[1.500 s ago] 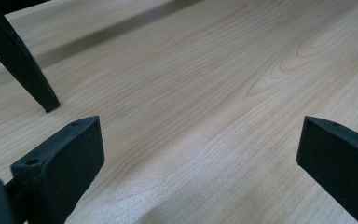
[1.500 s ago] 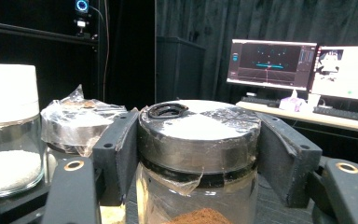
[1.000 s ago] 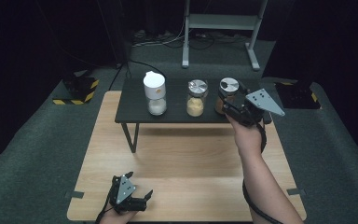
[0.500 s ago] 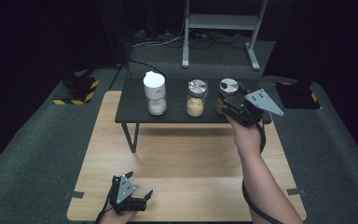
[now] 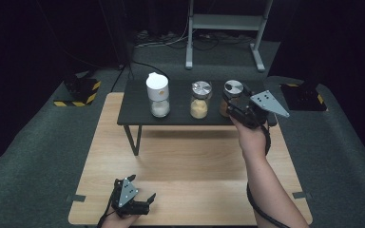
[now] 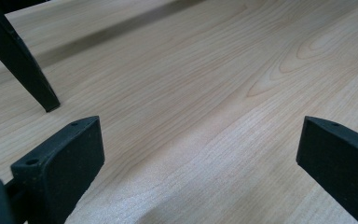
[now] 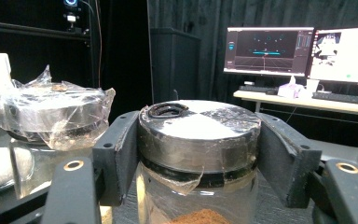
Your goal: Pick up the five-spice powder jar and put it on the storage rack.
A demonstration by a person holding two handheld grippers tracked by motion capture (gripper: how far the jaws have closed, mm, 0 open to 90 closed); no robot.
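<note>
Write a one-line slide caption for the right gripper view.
Right claw clamped on the metal lid of a glass spice jar, a plastic-wrapped jar beside it.

1. The low shelf stood on the far part of the table.
2. On the shelf, the middle jar stood between the left jar and the right jar.
3. The right gripper was at the right jar, near the shelf's right end.
4. The left gripper lay before the shelf, at the table's near edge.

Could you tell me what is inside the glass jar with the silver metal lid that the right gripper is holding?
Reddish-brown powder lies at the bottom of the glass jar with the silver metal lid, which the right gripper clamps by its lid. How deep it lies is cut off below.
</note>
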